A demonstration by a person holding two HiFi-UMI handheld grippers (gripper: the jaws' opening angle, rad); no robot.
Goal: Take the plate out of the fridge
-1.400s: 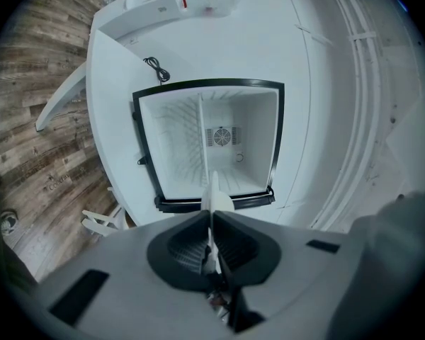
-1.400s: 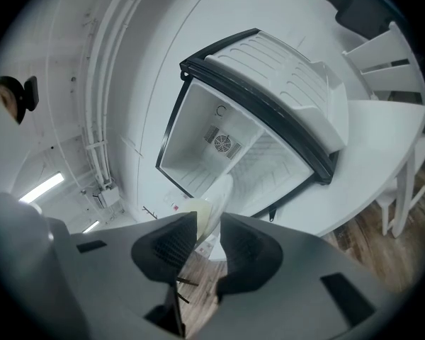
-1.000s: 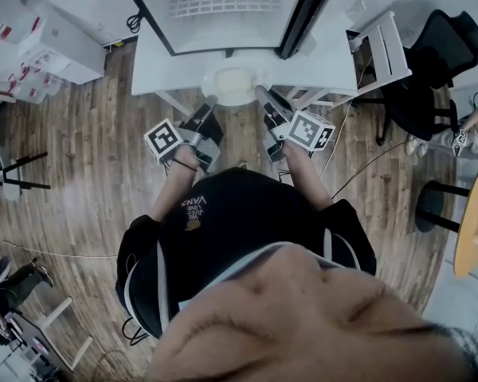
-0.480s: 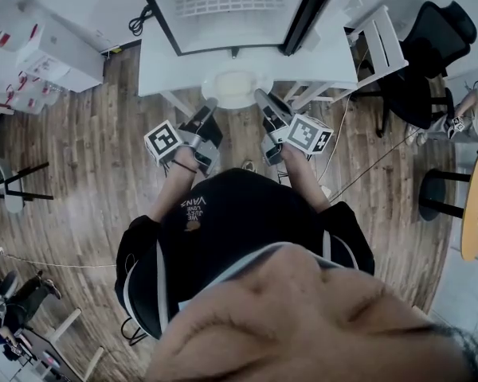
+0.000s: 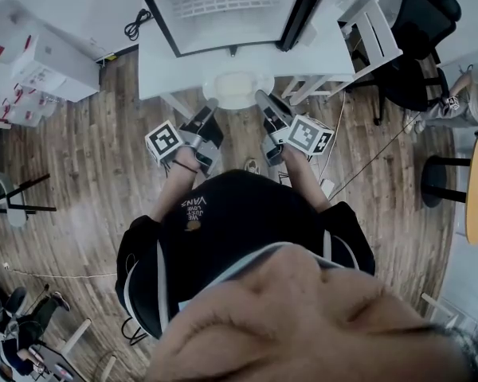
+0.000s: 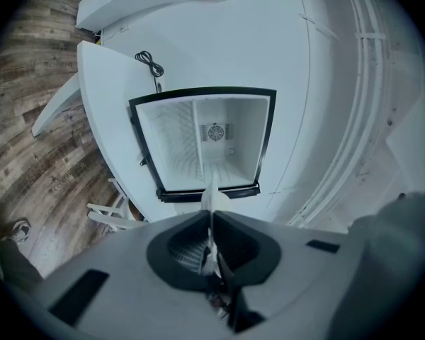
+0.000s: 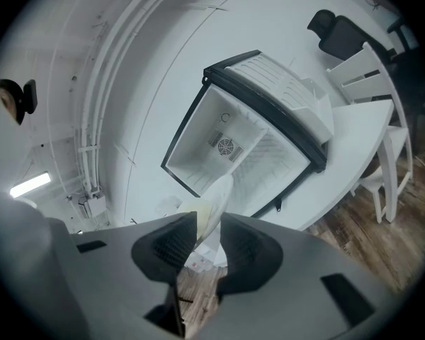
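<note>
Holding the plate [image 5: 237,87] between both tongs, I have it at 12 o'clock from my chest. It is already out of the fridge [image 5: 169,34] and hangs about over the front edge of the white counter [image 5: 163,72] that the fridge stands on. My left tongs [image 6: 211,217] are closed on the rim at roughly 8 o'clock of the plate. My right tongs [image 7: 207,222] are clamped on the rim at roughly 4 o'clock, with a wider gap because more of the rim sits between those pads. The fridge stands open at 12 o'clock beyond the plate, its door [image 7: 287,101] swung out toward 1 o'clock.

To do this step well, I judge that both hands must draw back together at one pace and one height. If one hand leads, the plate twists in the other grip and could slip. The rim is thin and smooth, so I would keep the pressure even and the plate level. I would also avoid knocking it on the counter's edge as it comes toward me.

Much is hard to read. Both gripper views show the plate edge-on, so its top face shows only in the head view. There it looks pale and bare, though it is too small to be sure. How deep the pads bite on the rim is hidden by the tongs' own bodies. Those bodies also cut off the lower part of the fridge's inside. My chest and a blurred patch fill the lower half of the head view.
</note>
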